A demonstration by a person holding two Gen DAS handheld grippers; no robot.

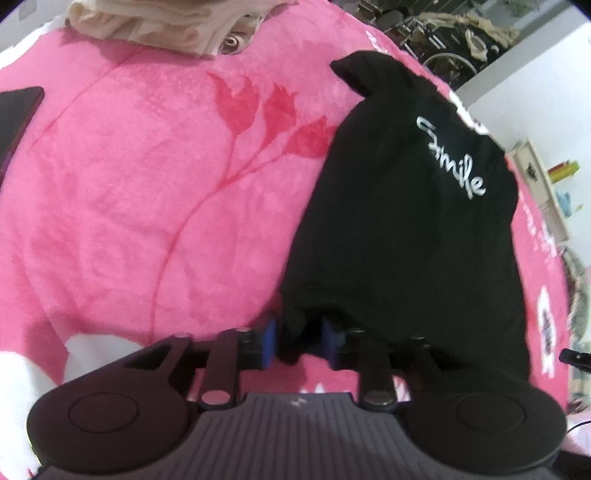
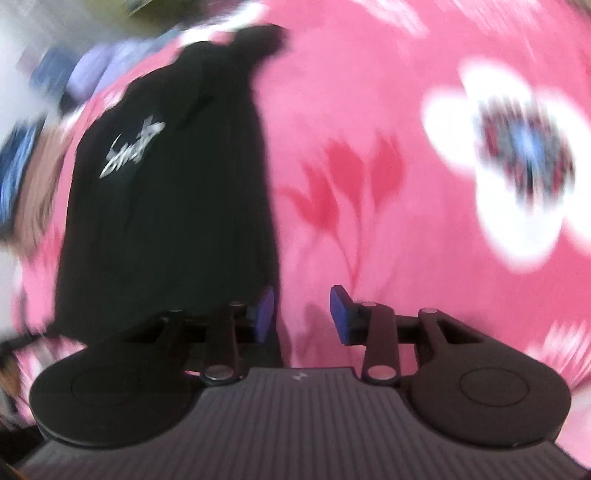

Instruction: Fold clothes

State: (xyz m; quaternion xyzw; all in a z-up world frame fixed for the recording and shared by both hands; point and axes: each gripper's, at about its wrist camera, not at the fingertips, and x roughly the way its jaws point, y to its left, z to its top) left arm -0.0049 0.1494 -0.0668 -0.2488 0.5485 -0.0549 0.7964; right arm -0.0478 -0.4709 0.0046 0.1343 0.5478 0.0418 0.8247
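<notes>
Left gripper (image 1: 299, 341): blue pads parted, with the near hem of the black T-shirt (image 1: 406, 221) bunched in the gap between them; whether the pads press the cloth or stand just clear of it cannot be told. Right gripper (image 2: 302, 314): jaws partly open, nothing between them, only pink blanket (image 2: 369, 110) under the gap; its left pad (image 2: 264, 314) sits just beside the shirt's right edge, contact unclear in the blur. From the left wrist view the shirt runs away from the claw as a narrow folded strip, white "Smile" lettering (image 1: 450, 158) facing up, near the blanket's right edge, a small flap of cloth sticking up at its far end. The blanket has red flower sprigs and white blooms. At its far edge lies a heap of beige clothing (image 1: 159, 26); at its left edge, a dark flat object (image 1: 16, 114).
</notes>
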